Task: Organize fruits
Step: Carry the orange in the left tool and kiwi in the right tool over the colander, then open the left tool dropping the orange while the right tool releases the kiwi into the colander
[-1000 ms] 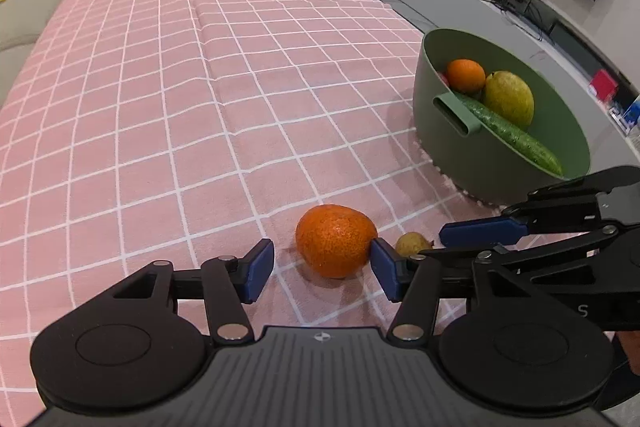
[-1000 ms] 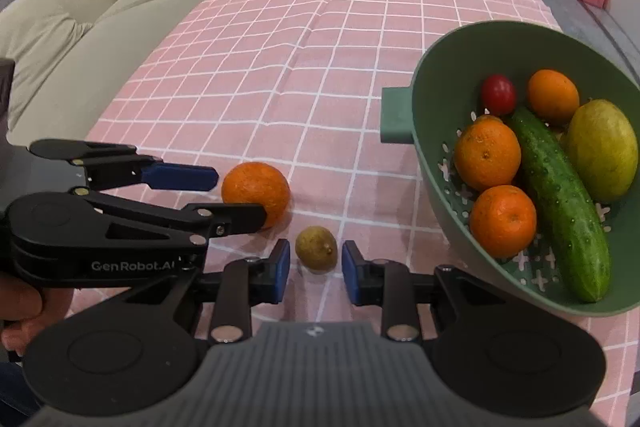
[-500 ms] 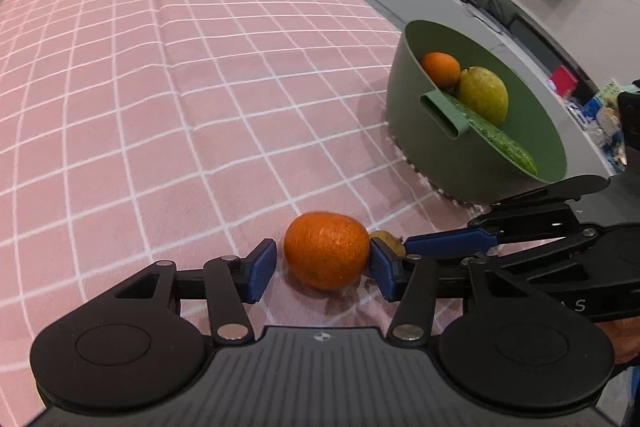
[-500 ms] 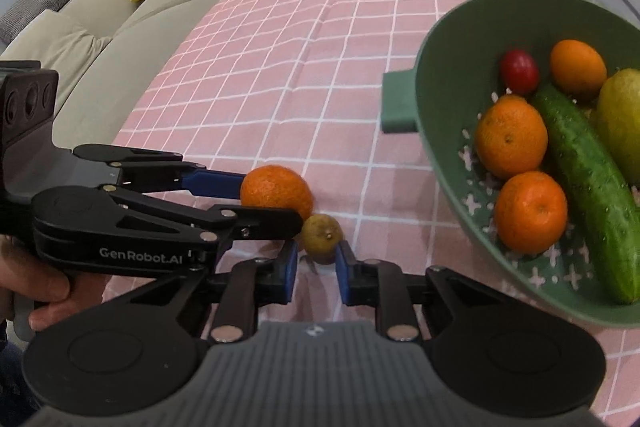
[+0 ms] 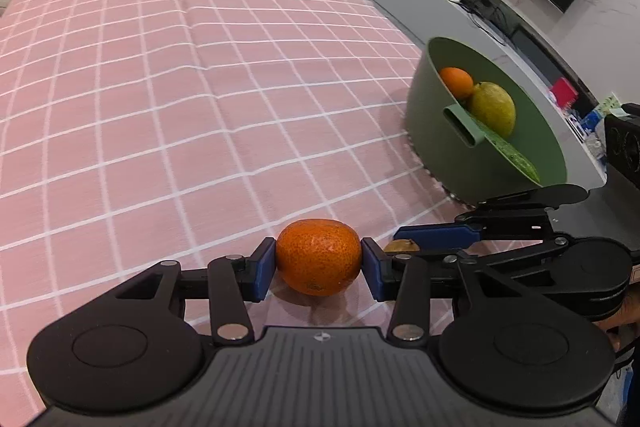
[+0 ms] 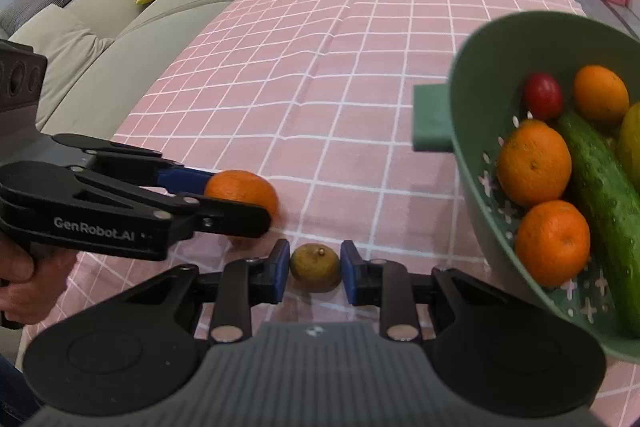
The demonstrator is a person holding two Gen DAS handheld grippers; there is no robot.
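We see the left gripper (image 5: 319, 269) held low over the tabletop (image 5: 160, 87), its blue pads pressed against both sides of the orange (image 5: 319, 257), which rests on the pink checked cloth at the near edge. Just to its right, the right gripper (image 6: 314, 269) reaches in level, its pads tight against the small yellow-green fruit (image 6: 315, 267), also sitting on the cloth. The two grippers lie side by side, almost touching.

In the left wrist view only a sliver of the small fruit shows behind the right gripper's finger. In the right wrist view the left gripper's black arm covers the lower part of the orange. The green colander (image 6: 472, 163) stands to the right, cut off by the frame, holding oranges, a cucumber (image 6: 600, 179) and a small red fruit (image 6: 542, 95).
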